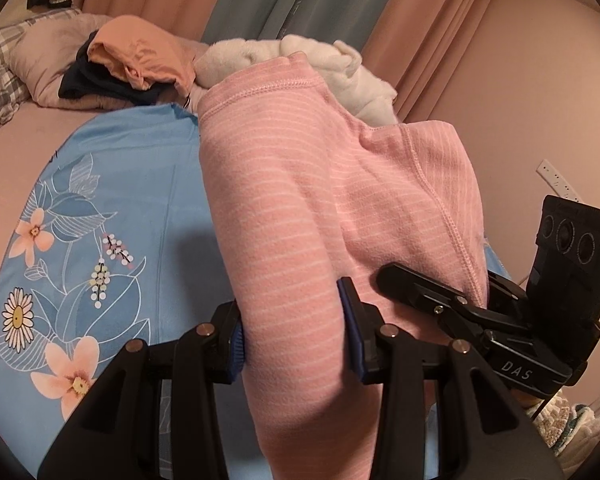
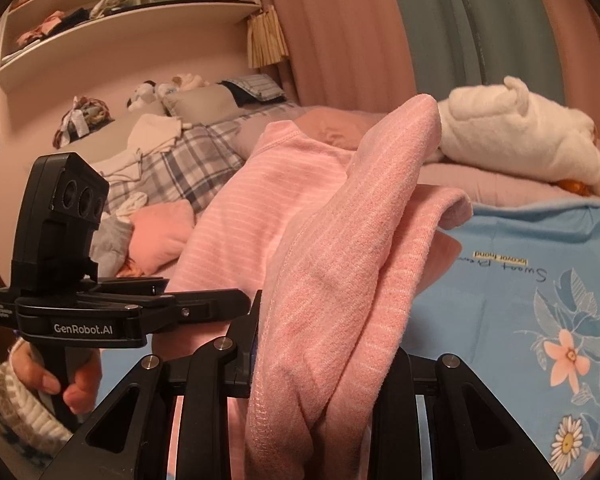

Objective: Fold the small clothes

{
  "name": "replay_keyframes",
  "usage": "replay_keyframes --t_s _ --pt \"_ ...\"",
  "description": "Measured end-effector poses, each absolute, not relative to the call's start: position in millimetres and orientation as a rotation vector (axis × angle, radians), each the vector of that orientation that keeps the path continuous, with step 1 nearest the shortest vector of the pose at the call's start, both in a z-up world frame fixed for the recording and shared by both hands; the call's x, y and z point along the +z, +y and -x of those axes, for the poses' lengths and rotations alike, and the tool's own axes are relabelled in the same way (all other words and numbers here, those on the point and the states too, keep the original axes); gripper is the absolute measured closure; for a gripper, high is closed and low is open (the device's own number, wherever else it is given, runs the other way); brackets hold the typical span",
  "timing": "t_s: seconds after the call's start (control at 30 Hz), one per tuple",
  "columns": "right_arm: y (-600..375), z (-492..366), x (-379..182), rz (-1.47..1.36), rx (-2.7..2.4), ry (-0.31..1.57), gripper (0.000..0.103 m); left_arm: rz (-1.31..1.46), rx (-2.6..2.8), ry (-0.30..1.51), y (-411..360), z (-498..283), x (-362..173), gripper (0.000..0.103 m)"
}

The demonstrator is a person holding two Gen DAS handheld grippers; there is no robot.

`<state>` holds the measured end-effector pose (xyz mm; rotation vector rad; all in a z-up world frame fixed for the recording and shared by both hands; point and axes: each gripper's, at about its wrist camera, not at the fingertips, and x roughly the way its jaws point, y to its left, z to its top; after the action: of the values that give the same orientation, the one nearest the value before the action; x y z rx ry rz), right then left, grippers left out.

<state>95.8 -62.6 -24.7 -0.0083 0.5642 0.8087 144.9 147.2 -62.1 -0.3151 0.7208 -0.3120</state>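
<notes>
1. Left gripper (image 1: 296,340): blue-padded fingers (image 1: 350,332) part closed, pinching a thick fold of pink striped garment (image 1: 300,184) between them; cloth fills the gap, both pads touching it.
2. Right gripper (image 2: 324,364): clamped on a bunched roll of the same pink striped garment (image 2: 340,280); left finger (image 2: 244,356) visible against the cloth, right finger mostly covered by fabric (opening width not readable, but cloth clearly gripped).
3. Pink striped garment: lifted off the bed, draped from 6 o'clock up to 12 o'clock in left wrist view, stitched hem at top; hanging above the blue floral sheet (image 1: 100,220).
4. Right gripper (image 1: 432,292) also seen in left wrist view at 4 o'clock, black body marked DAS, camera module above, tips buried in garment edge.
5. Left gripper (image 2: 236,300) seen in right wrist view at 9 o'clock, marked GenRobot.AI, held by left hand (image 2: 60,380) at 8 o'clock; tips against the cloth.
6. Blue floral sheet (image 2: 540,300): spread on bed, 3 to 5 o'clock in right wrist view.
7. White plush toy (image 2: 520,132): lying at 2 o'clock behind the garment, on pink bedding.
8. Folded clothes pile (image 1: 128,68) (orange on dark): 11 o'clock in left wrist view, on a pillow.
9. Wall shelf (image 2: 120,12) holding clothes at 11 o'clock; plaid bedding (image 2: 188,148) below it.
</notes>
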Motion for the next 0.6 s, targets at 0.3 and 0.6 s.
replay_keyframes --t_s 0.3,0.6 --pt "-57.5 -119.0 -50.5 -0.01 0.784 0.645 0.072 0.318 -0.297 0.795 145.6 -173.6 -92.2 0.063" --pt "-52.3 -136.7 -75.1 -0.023 0.765 0.729 0.072 0.333 -0.282 0.869 150.3 -196.5 -126.1 0.063"
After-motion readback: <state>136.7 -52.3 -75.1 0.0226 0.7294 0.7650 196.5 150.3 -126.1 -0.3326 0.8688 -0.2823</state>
